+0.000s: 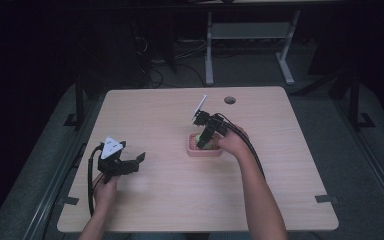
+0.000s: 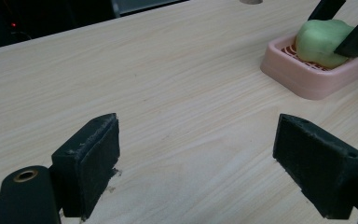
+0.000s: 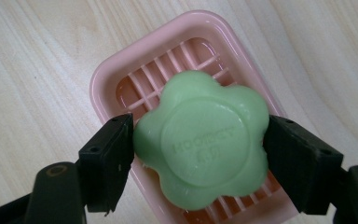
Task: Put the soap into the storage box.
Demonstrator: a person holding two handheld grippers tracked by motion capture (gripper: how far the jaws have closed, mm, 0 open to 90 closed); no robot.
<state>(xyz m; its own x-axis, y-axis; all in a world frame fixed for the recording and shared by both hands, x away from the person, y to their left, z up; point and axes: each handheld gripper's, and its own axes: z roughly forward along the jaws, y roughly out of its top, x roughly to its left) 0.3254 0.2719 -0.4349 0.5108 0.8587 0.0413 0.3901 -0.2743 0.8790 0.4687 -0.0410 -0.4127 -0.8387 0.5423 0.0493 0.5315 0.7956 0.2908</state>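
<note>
**Soap gripped over the dish, one hand idle**

The green flower-shaped soap (image 3: 201,149) sits between the two black jaws of the right gripper (image 3: 199,158), one pad against each side of it, so the jaws are clamped on the bar. It is inside the outline of the pink soap dish (image 3: 103,79), whose ribbed floor shows behind and beneath it. Whether the soap is resting on those ribs or held a little above them is hard to judge from the pictures; in the left gripper view the soap (image 2: 320,42) looks low in the dish (image 2: 303,81), with the right gripper's jaw tips at either side.

The dish (image 1: 194,151) stands near the middle of the wooden table (image 1: 155,200), and the right gripper (image 1: 205,139) comes down on it steeply from the person's right hand (image 1: 232,142).

The left gripper (image 1: 125,162) is well apart from the dish, over bare table near the left edge, its jaws wide apart and holding nothing.

The step in hand appears to be a handling of the soap at the dish, either setting it in or lifting it out. If placing, the next move calls for lowering the bar until it lies flat on the ribs, then opening the jaws without dragging it. If lifting, a straight rise clear of the rim is needed, and the light dish may want steadying from the idle left gripper.
</note>
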